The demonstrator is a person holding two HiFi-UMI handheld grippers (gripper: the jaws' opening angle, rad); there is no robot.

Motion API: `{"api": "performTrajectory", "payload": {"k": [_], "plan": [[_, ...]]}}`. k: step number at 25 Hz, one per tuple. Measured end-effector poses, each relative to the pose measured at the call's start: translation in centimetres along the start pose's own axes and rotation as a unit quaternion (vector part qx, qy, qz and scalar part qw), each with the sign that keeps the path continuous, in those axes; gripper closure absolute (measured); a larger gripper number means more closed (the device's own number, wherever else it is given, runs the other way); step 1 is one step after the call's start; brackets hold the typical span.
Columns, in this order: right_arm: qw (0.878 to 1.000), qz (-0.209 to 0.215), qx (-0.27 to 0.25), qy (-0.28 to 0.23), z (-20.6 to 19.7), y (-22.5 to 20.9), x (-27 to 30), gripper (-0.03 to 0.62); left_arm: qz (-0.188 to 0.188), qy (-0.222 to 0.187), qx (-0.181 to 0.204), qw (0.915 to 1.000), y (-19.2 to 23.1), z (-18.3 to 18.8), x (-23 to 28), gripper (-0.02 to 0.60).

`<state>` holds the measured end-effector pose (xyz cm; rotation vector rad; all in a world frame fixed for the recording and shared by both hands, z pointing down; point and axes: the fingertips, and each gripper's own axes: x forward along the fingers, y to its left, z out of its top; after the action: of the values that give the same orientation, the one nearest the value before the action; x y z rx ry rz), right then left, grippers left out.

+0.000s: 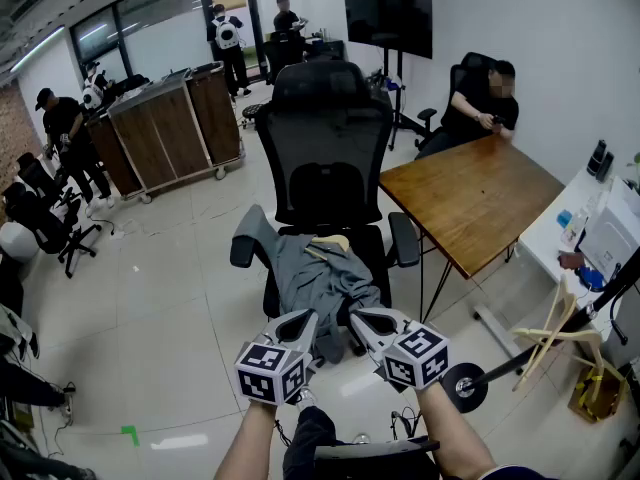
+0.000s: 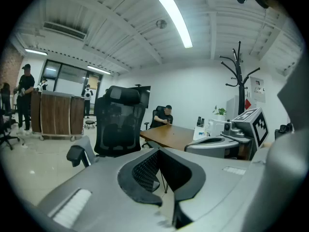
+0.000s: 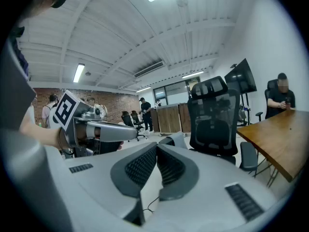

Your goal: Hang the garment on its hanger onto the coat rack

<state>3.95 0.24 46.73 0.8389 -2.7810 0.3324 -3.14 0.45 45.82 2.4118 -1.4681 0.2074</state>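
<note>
A grey garment (image 1: 320, 283) lies crumpled on the seat of a black office chair (image 1: 325, 138), with a pale wooden hanger (image 1: 330, 242) showing at its top. My left gripper (image 1: 305, 318) and right gripper (image 1: 360, 316) hover side by side just in front of the garment, both shut and holding nothing. The left gripper view shows the shut jaws (image 2: 157, 150) level with the chair (image 2: 118, 124), and the black coat rack (image 2: 236, 71) standing to the right. In the right gripper view the jaws (image 3: 156, 145) meet with nothing between them.
The coat rack's round base (image 1: 465, 386) and pole stand to my right, beside some pale wooden hangers (image 1: 550, 338). A wooden table (image 1: 470, 198) with a seated person (image 1: 480, 103) is beyond the chair. A wheeled wooden cabinet (image 1: 170, 128) and several people stand at the far left.
</note>
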Motion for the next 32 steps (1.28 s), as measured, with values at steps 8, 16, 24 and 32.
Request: {"api": "performTrajectory", "payload": {"k": [8, 16, 24, 32], "plan": [[1.0, -0.022, 0.002, 0.002, 2.7, -4.2, 8.4, 0.594, -0.024, 0.003, -0.001, 0.9997, 8.1, 2.2, 5.6, 0.581], [0.998, -0.065, 0.008, -0.004, 6.2, -6.6, 15.4, 0.594, -0.065, 0.007, -0.022, 0.9976, 16.1, 4.9, 8.8, 0.581], [0.996, -0.082, 0.025, 0.027, 5.6, -9.8, 18.6, 0.594, -0.085, 0.028, -0.063, 0.994, 19.6, 3.1, 12.6, 0.581], [0.997, -0.06, 0.042, 0.026, 5.0, -14.0, 21.5, 0.569, -0.066, 0.047, -0.062, 0.9948, 21.2, 3.1, 16.5, 0.581]]}}
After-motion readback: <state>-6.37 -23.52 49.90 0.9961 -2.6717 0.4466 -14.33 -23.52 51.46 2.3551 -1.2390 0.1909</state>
